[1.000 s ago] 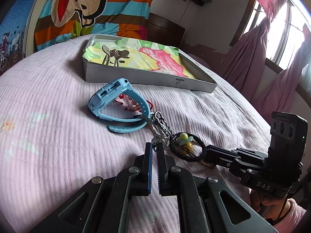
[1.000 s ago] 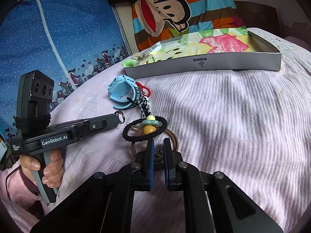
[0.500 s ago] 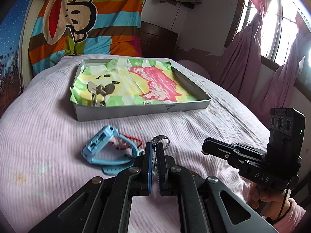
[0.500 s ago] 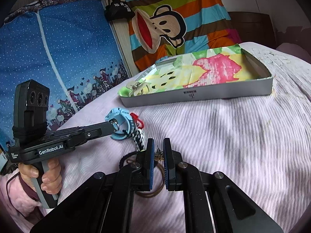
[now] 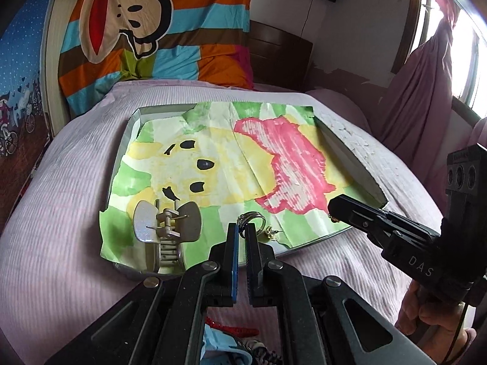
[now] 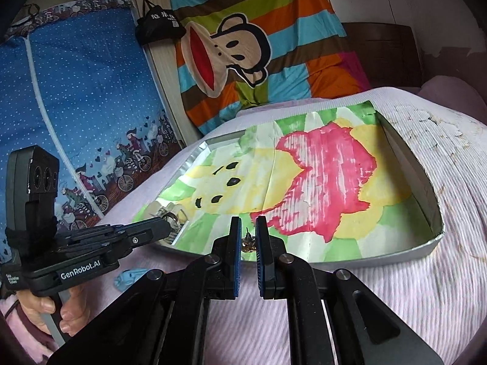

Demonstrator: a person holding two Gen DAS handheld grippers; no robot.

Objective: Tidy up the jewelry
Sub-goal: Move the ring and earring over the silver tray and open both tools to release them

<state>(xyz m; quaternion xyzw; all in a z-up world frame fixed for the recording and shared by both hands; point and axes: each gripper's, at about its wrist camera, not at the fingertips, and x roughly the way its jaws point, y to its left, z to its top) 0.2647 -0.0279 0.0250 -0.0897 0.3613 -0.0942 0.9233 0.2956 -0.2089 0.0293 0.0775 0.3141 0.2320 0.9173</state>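
Observation:
A shallow grey tray (image 5: 353,158) lined with a green, yellow and pink drawing lies on the pink bed; it also shows in the right wrist view (image 6: 426,188). My left gripper (image 5: 242,228) is shut on a silver ring (image 5: 252,216) and holds it over the tray's near edge. My right gripper (image 6: 247,231) is shut on a small gold earring (image 6: 248,241) above the tray's near rim. A silver hair claw clip (image 5: 166,228) lies in the tray's near left corner. A second small gold earring (image 5: 271,232) lies in the tray beside the ring.
A blue watch (image 6: 129,276) and a red bead string (image 5: 231,331) lie on the bed below the grippers. A striped monkey pillow (image 5: 146,30) leans at the bed's head. Purple curtains (image 5: 426,91) hang at the right.
Both grippers have lifted off the bed and moved forward over the tray's near edge, the left with the ring, the right with the earring. The watch and keychain stayed behind on the bed.

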